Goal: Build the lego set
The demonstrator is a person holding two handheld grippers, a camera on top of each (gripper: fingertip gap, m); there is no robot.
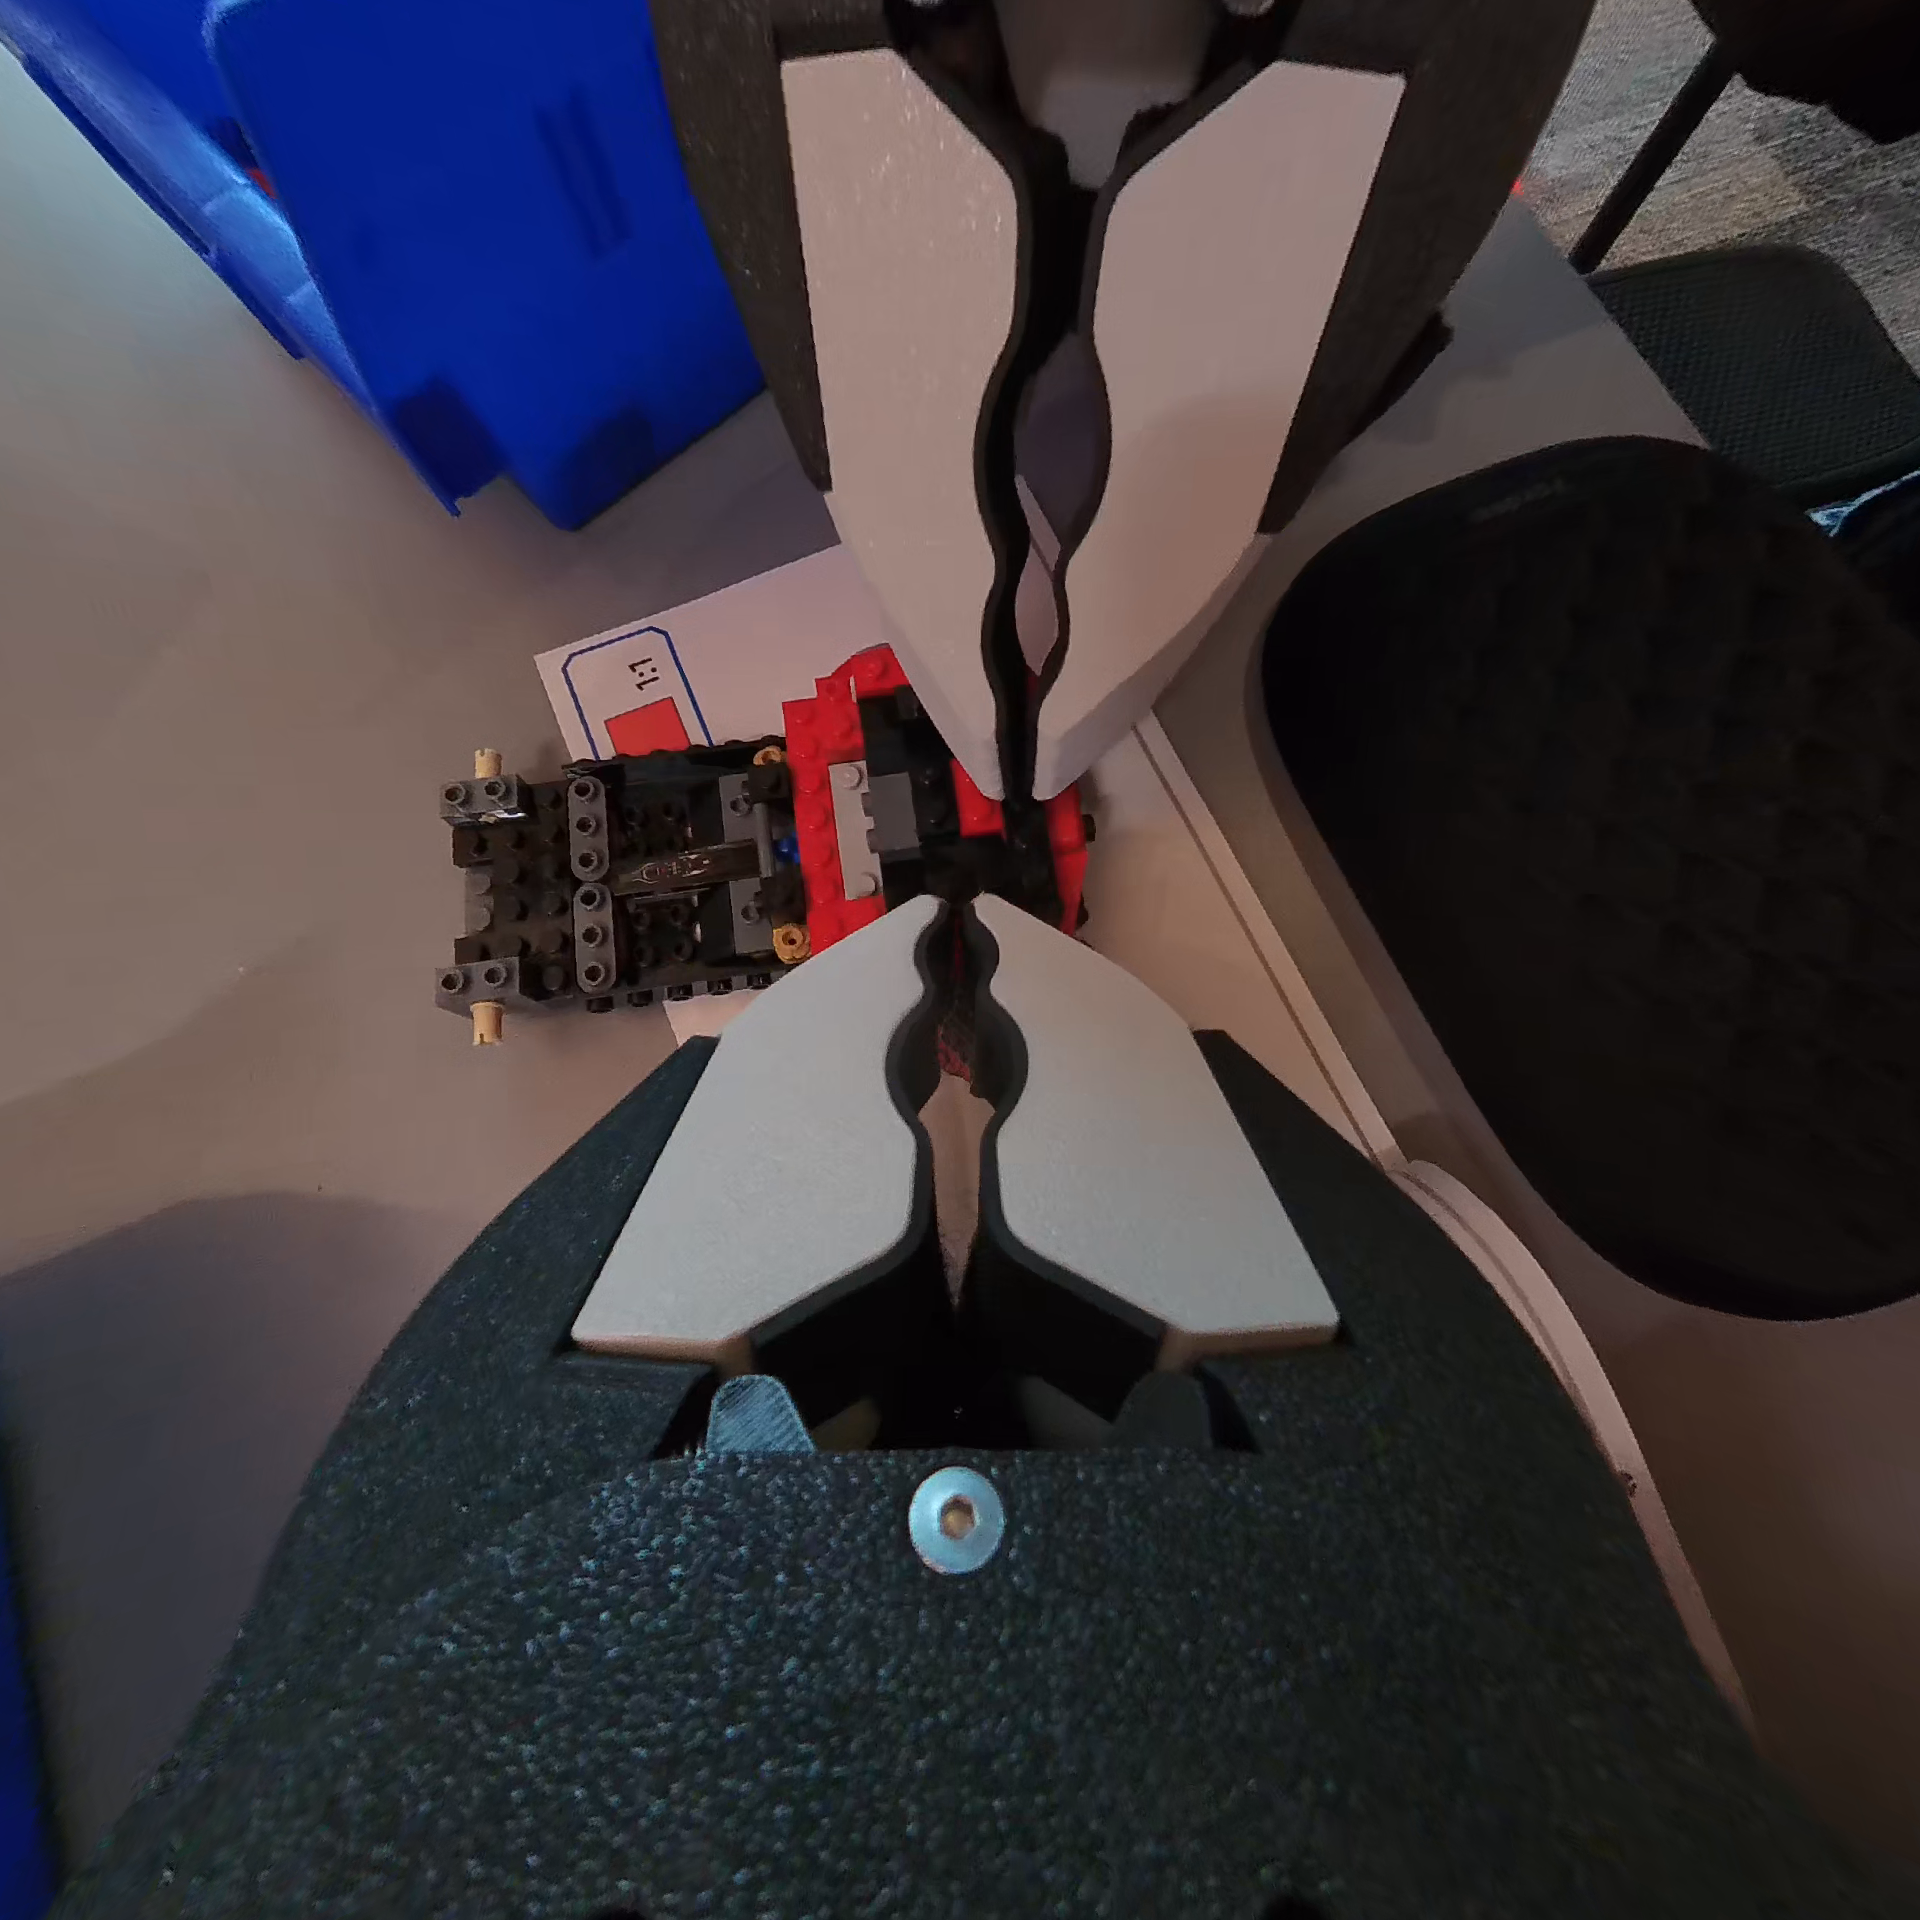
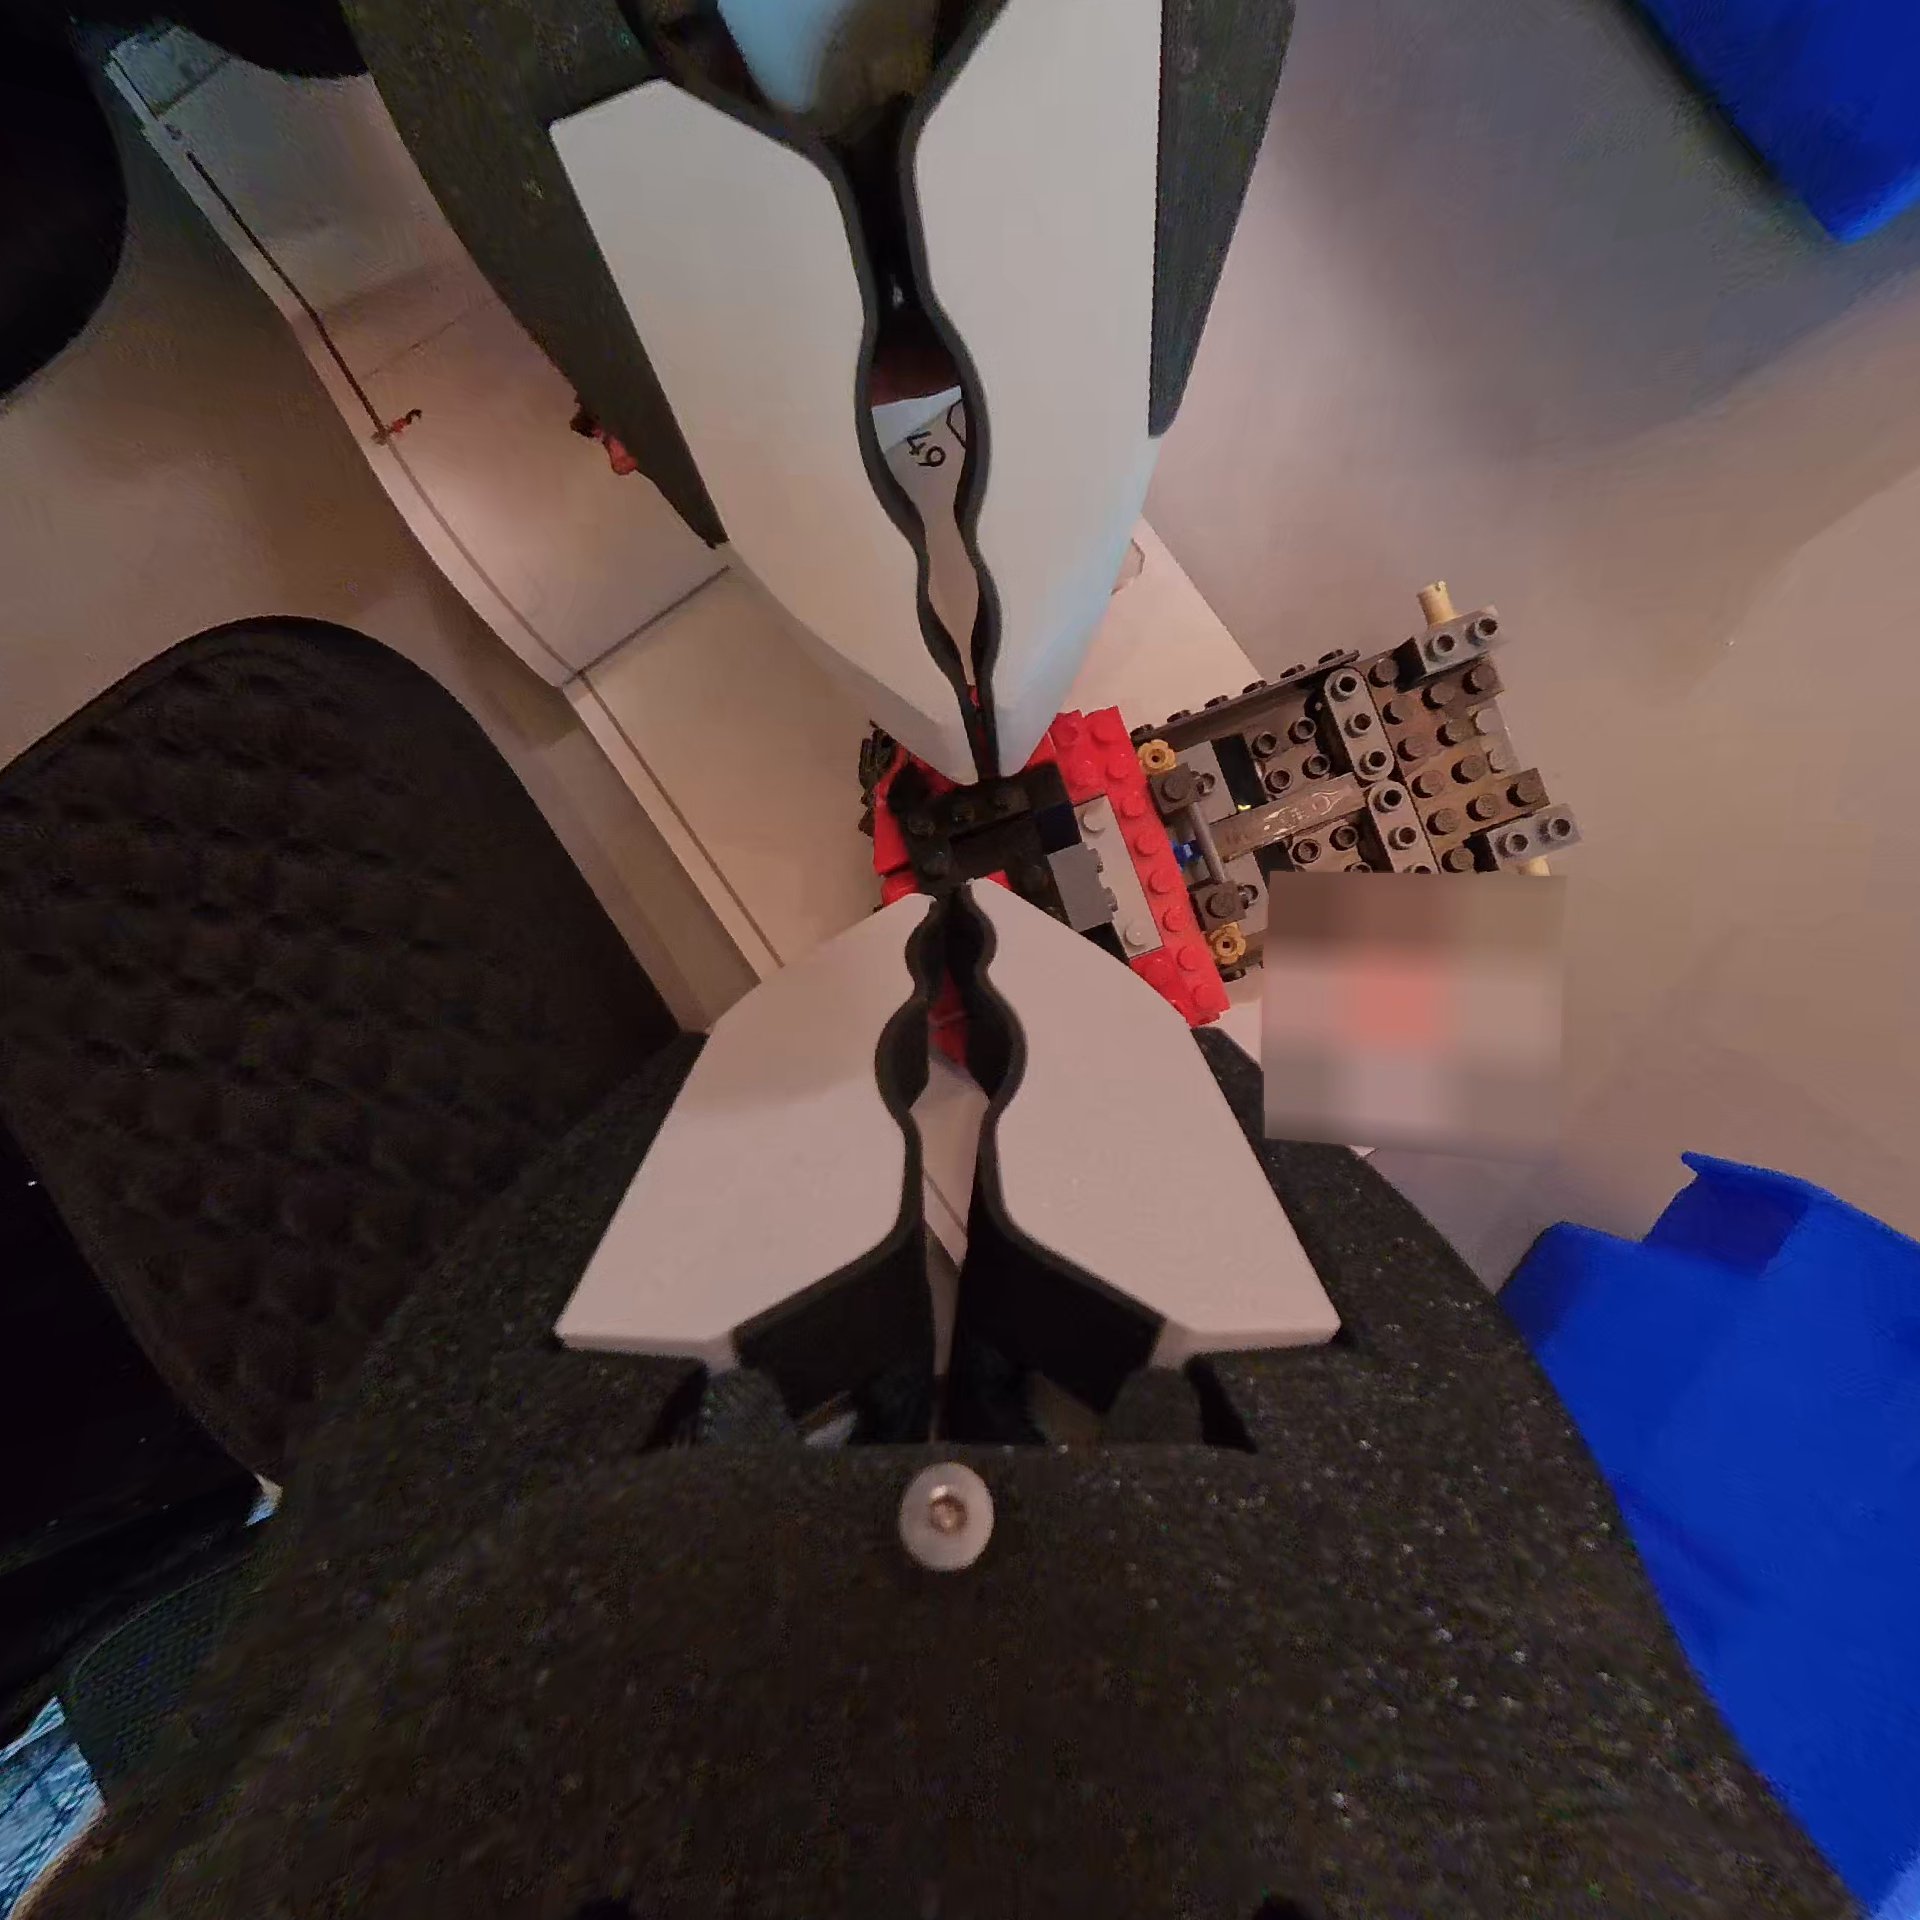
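Filling the upper left of the left wrist view, blue bins (image 1: 499, 260) sit on the table (image 1: 208, 727), contents hidden. At frame centre the lego car (image 1: 727, 873) lies on an instruction sheet (image 1: 717, 644). The left gripper (image 1: 961, 904) and the right gripper (image 1: 1018, 795) meet tip to tip over its red end, both with jaws nearly pressed together, pinching a black piece there.

Left tool (image 1: 958, 906) reached from below, fingers nearly closed at the red end of the lego car (image 1: 727, 873). Right tool (image 1: 1016, 792) met it from above, tips together on the same end. Black chassis lay on the bench (image 1: 208, 831), over an instruction sheet (image 1: 665, 675). Blue bins (image 1: 468, 260) stood behind.
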